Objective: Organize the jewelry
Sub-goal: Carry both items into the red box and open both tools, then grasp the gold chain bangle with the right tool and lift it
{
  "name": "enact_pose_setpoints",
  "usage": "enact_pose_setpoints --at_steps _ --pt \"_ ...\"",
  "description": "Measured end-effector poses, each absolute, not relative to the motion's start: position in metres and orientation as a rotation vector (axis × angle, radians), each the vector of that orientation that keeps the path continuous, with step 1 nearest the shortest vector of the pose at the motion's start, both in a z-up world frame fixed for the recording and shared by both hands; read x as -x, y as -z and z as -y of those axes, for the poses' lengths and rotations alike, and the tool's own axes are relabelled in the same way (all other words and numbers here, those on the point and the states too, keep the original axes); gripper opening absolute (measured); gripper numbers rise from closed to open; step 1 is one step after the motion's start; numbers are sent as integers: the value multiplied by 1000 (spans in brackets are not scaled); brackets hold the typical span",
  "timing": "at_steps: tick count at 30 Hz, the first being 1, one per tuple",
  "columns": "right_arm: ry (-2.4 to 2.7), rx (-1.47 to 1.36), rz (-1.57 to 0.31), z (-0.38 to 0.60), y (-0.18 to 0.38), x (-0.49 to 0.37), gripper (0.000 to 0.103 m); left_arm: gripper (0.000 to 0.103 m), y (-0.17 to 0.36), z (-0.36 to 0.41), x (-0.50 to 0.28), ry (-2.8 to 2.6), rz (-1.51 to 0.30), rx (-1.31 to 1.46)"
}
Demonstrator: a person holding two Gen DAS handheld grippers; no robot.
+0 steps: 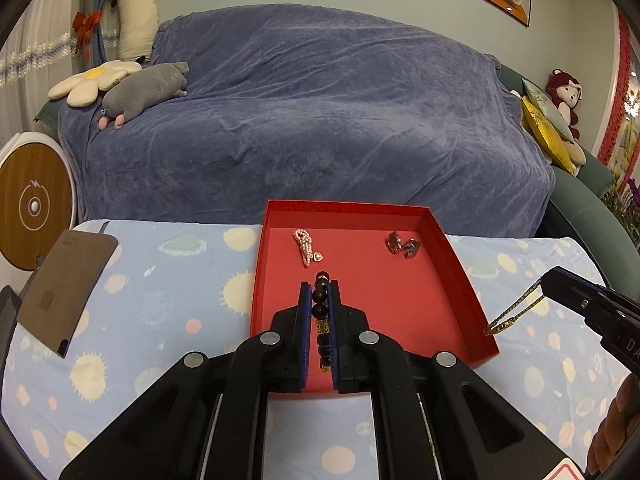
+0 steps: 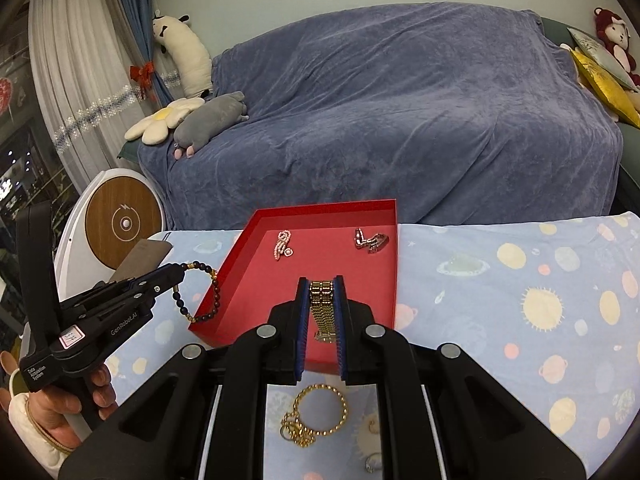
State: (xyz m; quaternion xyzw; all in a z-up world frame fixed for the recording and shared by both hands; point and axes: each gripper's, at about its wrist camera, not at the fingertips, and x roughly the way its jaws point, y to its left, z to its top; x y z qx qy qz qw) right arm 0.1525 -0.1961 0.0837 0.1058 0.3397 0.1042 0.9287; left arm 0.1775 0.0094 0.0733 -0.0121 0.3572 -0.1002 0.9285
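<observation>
The left gripper [image 1: 320,292] had its fingers clamped on a dark beaded bracelet [image 1: 321,300], held above the red tray [image 1: 456,264] that sat on the counter [image 1: 160,280] under a pale blue cloth printed with planets. In its own view only a short run of beads showed between the blue pads; the right wrist view gave the rest, with the bracelet [image 2: 200,292] hanging in a loop from the left gripper [image 2: 176,274] beside the tray's left wall [image 2: 232,264]. A hand [image 2: 60,412] in a white cuff gripped the left handle there. The right gripper [image 2: 322,292] had its fingers closed on a gold link bracelet [image 2: 322,304], seen flat-on between the pads over the tray; from the left wrist view the same bracelet [image 1: 512,312] appeared as a thin strip drooping from the right gripper [image 1: 548,280], off the tray's right side. Both views showed a pink pearl piece [image 1: 306,246] and a silver piece [image 1: 403,245] lying well apart near the tray's far wall. Only the right wrist view showed a gold chain [image 2: 316,416] and a small ring [image 2: 374,462] on the cloth below the gripper. Only the left wrist view showed fully a brown card [image 1: 66,288] lying at the counter's left edge.
</observation>
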Motion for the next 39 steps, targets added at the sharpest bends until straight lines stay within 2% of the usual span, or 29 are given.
enact_pose_setpoints --at_steps 10,16,19,21,23,25,26,34,39 --pt "-174 -193 -805 195 -26 -233 11 6 -15 -3 -250 173 -846 26" --pt "-158 -183 -861 196 3 -276 11 6 1 -4 -279 153 -867 20" --pt "-142 -177 -834 195 1 -286 14 17 -1 -6 -289 133 -858 38" --pt "-128 -163 -804 194 -7 -286 16 37 -7 -7 -294 108 -839 41" --pt "-127 -168 -767 197 -18 -280 18 44 -15 -11 -292 98 -818 63" --pt "-132 -179 -733 200 -32 -263 30 46 -25 -19 -285 102 -803 93" --pt "-139 -177 -723 201 -38 -253 32 46 -31 -23 -278 104 -796 107" --pt "-187 -169 -728 204 -72 -154 34 52 -71 -47 -201 97 -763 84" --pt "-181 -179 -750 206 -73 -99 35 58 -72 -52 -148 100 -775 47"
